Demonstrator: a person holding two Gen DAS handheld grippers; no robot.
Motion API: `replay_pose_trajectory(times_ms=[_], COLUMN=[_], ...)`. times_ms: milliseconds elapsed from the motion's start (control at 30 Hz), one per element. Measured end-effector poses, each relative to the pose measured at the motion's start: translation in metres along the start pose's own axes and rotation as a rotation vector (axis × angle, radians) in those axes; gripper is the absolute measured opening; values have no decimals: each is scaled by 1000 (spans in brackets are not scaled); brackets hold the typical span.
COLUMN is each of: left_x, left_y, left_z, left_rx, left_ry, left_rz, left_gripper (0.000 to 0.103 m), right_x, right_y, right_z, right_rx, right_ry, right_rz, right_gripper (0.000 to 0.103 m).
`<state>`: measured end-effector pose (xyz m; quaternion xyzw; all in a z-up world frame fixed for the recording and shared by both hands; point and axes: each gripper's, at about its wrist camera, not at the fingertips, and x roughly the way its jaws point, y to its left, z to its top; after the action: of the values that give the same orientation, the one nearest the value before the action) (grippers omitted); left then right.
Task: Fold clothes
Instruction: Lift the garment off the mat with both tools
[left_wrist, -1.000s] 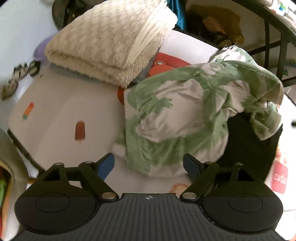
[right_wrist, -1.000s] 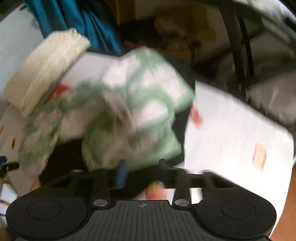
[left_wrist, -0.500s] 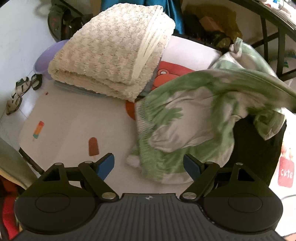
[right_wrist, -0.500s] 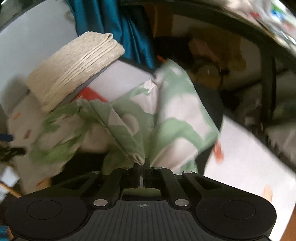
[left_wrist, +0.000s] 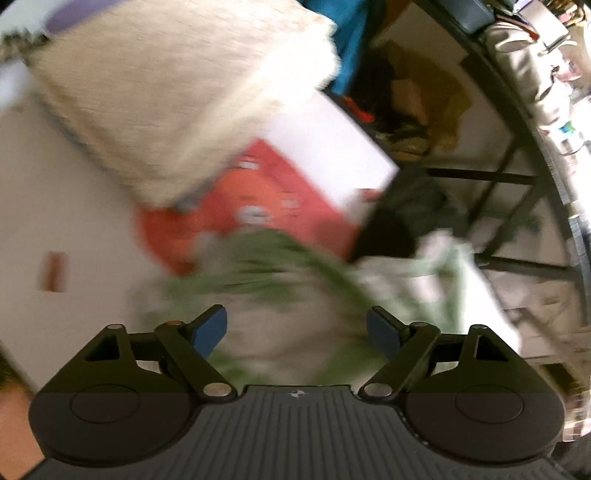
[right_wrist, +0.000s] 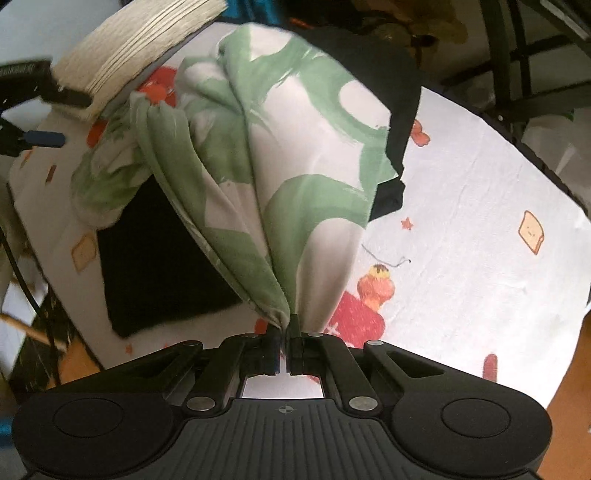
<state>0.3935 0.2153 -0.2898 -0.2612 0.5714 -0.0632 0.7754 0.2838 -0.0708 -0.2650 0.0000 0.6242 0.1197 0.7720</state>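
The right gripper has its jaws pinched tight on a bunched edge of the soft green-and-white leaf-print garment, and the cloth now rises in a tent from the table up to the jaws. Half a second ago the same pinch held the cloth lower and more crumpled, so it has been lifted and pulled toward the camera. The far end of the garment lies in a heap by the folded cream knitted blanket, partly on top of a flat black cloth spread on the white table cover with little cartoon pictures. The left gripper has its jaws wide apart with nothing between them, and hangs just above the near part of the garment. Its picture is smeared now, where it was sharp a moment ago, so that hand is moving fast, and more of the red cartoon print shows than before. The garment is not folded; it looks like it is being shaken out so it can be laid flat.
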Motion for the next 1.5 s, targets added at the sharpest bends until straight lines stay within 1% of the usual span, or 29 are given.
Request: replay_pose_trajectory(times_ms=[33, 133, 167, 200, 267, 333, 400, 433, 467, 500, 600, 733, 767, 800, 833, 867, 900, 967, 1000, 1033, 1067, 1100, 1167, 1233, 1267, 1367, 1400, 1467, 1500], left_x=[10, 40, 49, 56, 59, 53, 34, 22, 8, -7, -38, -69, -65, -59, -50, -41, -33, -18, -11, -9, -9, -10, -13, -13, -11, -5, -3, 1, 1], left_y=[-9, -29, -31, -30, -25, -22, -20, -15, -6, 4, 40, 81, 84, 86, 87, 89, 90, 92, 93, 96, 97, 98, 101, 106, 109, 116, 114, 106, 99], left_z=[4, 10, 11, 11, 7, 2, -8, -11, -16, -21, -38, -59, -61, -62, -63, -64, -64, -65, -66, -67, -68, -68, -68, -68, -69, -70, -68, -67, -66], left_rx=[5, 33, 31, 24, 28, 57, 114, 123, 107, 87, -7, -117, -121, -125, -131, -139, -148, -179, -203, -238, -279, -310, -354, -377, -390, -401, -391, -347, -305], left_ry=[17, 44, 54, 66, 83, 77, 41, 21, 1, -20, -40, -56, -48, -30, -12, 1, 12, 40, 56, 55, 45, 38, 30, 32, 38, 52, 53, 50, 41], left_rz=[-9, 51, 68, 73, 75, 96, 150, 180, 224, 272, 331, 385, 385, 390, 388, 375, 360, 359, 365, 364, 361, 351, 327, 305, 300, 267, 267, 306, 341], left_gripper=[86, 86, 80, 50, 6, 6, 5, 5, 5, 4, 4, 7, 14, 29, 39, 60, 65, 65, 65, 65, 65, 66, 70, 76, 82, 99, 101, 98, 82], right_x=[2, 6, 7, 8, 5, 1, -4, -10, -15, -20, -28, -7, 2, 11, 21, 32, 43, 64, 72, 78, 78, 79, 70, 59, 56, 63, 69, 82, 89], right_y=[0, 2, 2, 2, -1, -5, -12, -16, -21, -26, -45, -66, -68, -69, -70, -69, -68, -65, -65, -66, -69, -71, -71, -69, -68, -68, -67, -63, -61], right_z=[0, -3, -6, -8, -10, -8, -2, 0, 2, 4, 9, 23, 28, 34, 40, 47, 55, 68, 71, 72, 75, 77, 82, 85, 87, 92, 93, 96, 97], right_rx=[8, 19, 21, 22, 27, 45, 85, 110, 139, 171, 308, 491, 521, 534, 544, 550, 556, 573, 594, 622, 642, 663, 656, 629, 622, 653, 661, 676, 684], right_ry=[3, 1, -3, -9, -22, -30, -47, -73, -106, -138, -201, -201, -199, -199, -197, -185, -174, -128, -104, -90, -92, -95, -129, -164, -176, -158, -150, -123, -106], right_rz=[-1, 8, 18, 28, 47, 61, 58, 49, 41, 37, 65, 115, 124, 132, 140, 149, 159, 178, 191, 225, 264, 304, 358, 403, 420, 410, 396, 371, 359], right_gripper=[2, 3, 3, 3, 6, 16, 38, 45, 55, 58, 60, 60, 60, 59, 59, 59, 59, 59, 55, 46, 22, 14, 11, 11, 14, 36, 36, 36, 34])
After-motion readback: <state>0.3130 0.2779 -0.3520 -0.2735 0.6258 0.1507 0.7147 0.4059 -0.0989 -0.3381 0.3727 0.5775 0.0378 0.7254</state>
